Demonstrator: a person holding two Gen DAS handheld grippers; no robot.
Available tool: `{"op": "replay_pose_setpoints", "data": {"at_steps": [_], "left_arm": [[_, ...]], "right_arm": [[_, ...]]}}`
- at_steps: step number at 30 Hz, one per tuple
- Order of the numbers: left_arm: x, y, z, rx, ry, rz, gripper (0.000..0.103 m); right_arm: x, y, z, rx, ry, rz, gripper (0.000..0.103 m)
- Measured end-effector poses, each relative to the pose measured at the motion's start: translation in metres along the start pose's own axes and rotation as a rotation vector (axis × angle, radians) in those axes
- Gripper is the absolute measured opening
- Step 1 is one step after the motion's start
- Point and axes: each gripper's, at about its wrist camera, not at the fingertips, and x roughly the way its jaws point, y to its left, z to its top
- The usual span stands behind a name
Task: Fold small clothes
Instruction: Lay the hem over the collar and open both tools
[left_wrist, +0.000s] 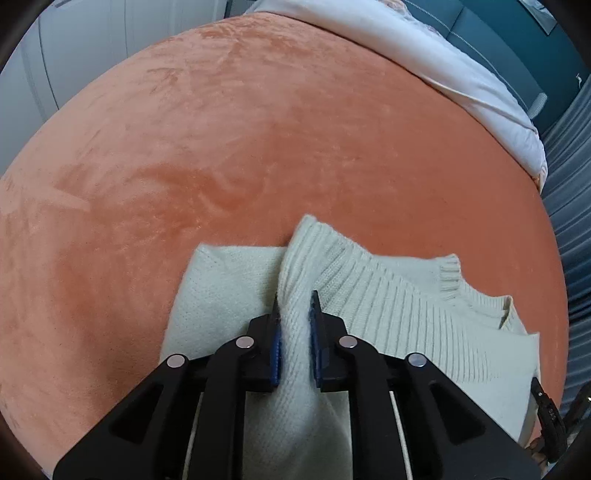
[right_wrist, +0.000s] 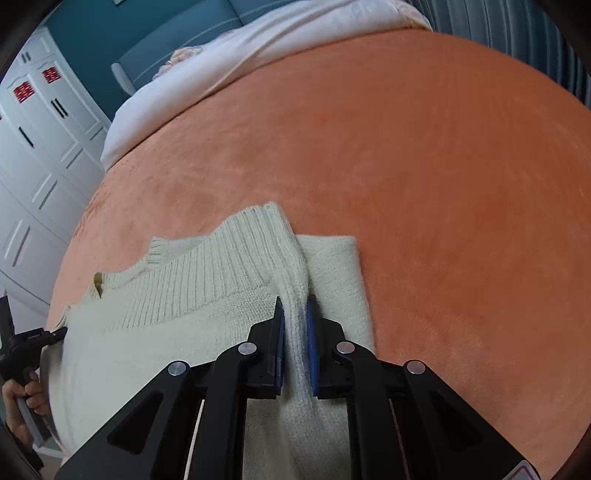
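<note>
1. Work surface: a bed covered by a plush orange velvet blanket (left_wrist: 258, 147) fills both wrist views. A white duvet (left_wrist: 424, 59) lies bunched along its far edge, before a teal padded headboard (right_wrist: 166, 48).

2. Task item: a small cream knitted sweater (left_wrist: 406, 314) with a ribbed hem lies on the blanket at the near edge of the bed, partly folded. In the right wrist view the same garment (right_wrist: 166, 314) spreads to the left of the fingers, with a smoother folded panel to their right.

3. Your left gripper (left_wrist: 295, 306), a black linkage with blue pads, points steeply down at the sweater. Its jaws are pressed nearly together on a raised ridge of knit, which runs up between the pads and is pinched there.

4. Your right gripper (right_wrist: 294, 308), of the same build, likewise points down. Its jaws clamp a narrow fold of the sweater, and the cloth stands up in a tight pleat between the blue pads.

5. The two pinches sit at opposite side edges of the garment, with the ribbed band stretched between them.

6. Background: white panelled wardrobe doors (right_wrist: 40, 155) with red ornaments stand to the left in the right wrist view. Your left hand (right_wrist: 22, 398) shows at that picture's lower left edge, gripping a black handle.
</note>
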Motion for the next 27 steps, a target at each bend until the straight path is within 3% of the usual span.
{"op": "replay_pose_setpoints", "data": {"at_steps": [3, 6, 8, 12, 14, 17, 20, 21, 24, 27], "left_arm": [[-0.025, -0.002, -0.004, -0.022, -0.042, 0.018, 0.036], [-0.07, -0.01, -0.019, 0.019, -0.144, 0.053, 0.042], [-0.094, -0.018, -0.037, 0.041, -0.175, 0.022, 0.048], [-0.107, -0.044, -0.084, 0.076, -0.131, -0.044, 0.053], [-0.097, -0.054, -0.106, 0.099, -0.081, -0.029, 0.053], [-0.082, -0.055, -0.128, 0.136, -0.031, 0.033, 0.052], [-0.082, -0.043, -0.135, 0.175, -0.039, 0.088, 0.052], [-0.084, -0.036, -0.135, 0.173, -0.035, 0.086, 0.053], [-0.087, -0.016, -0.137, 0.151, -0.036, 0.083, 0.053], [-0.083, -0.005, -0.143, 0.133, -0.034, 0.058, 0.053]], "right_arm": [[-0.031, 0.014, -0.002, -0.054, -0.059, -0.044, 0.02], [-0.072, 0.036, -0.018, -0.151, -0.149, -0.045, 0.02], [-0.091, 0.059, -0.036, -0.212, -0.157, 0.019, 0.02], [-0.098, 0.137, -0.088, -0.341, -0.086, 0.207, 0.019], [-0.089, 0.176, -0.119, -0.422, -0.031, 0.293, 0.019], [-0.068, 0.208, -0.148, -0.511, 0.029, 0.305, 0.009], [-0.057, 0.177, -0.138, -0.419, 0.06, 0.297, 0.0], [-0.057, 0.159, -0.133, -0.376, 0.06, 0.272, 0.0], [-0.058, 0.09, -0.119, -0.265, 0.038, 0.074, 0.0], [-0.062, 0.029, -0.118, -0.124, 0.07, 0.062, 0.0]]}}
